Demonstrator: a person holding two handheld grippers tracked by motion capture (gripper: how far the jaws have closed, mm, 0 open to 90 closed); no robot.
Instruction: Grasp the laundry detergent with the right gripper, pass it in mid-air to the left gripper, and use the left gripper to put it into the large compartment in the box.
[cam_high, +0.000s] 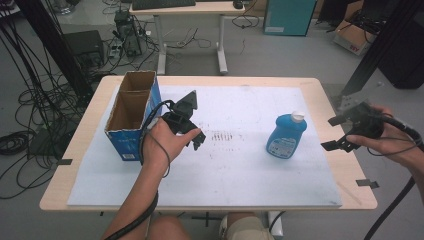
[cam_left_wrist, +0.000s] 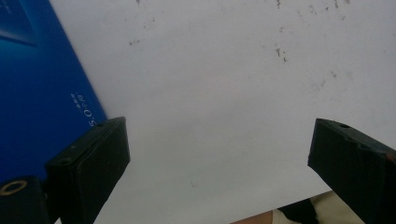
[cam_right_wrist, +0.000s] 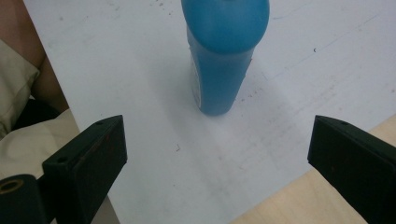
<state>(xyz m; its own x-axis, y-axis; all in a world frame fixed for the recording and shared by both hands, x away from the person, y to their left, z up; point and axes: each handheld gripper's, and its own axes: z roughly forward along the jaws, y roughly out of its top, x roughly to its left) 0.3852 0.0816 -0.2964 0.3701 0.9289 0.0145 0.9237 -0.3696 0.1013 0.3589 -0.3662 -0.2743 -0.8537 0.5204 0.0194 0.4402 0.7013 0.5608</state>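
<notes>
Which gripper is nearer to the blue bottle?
Right. The right gripper is just right of the blue bottle; the left gripper is farther left, beside the cardboard box.

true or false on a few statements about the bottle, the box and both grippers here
1. The blue bottle stands upright on the white mat. True.
2. The right gripper is shut on the bottle. False: its jaws are open and apart from it.
3. The cardboard box is open at the top. True.
4. The left gripper holds the box. False: it is open, beside the box.
5. The bottle lies inside the box. False: it stands on the mat, far from it.
</notes>
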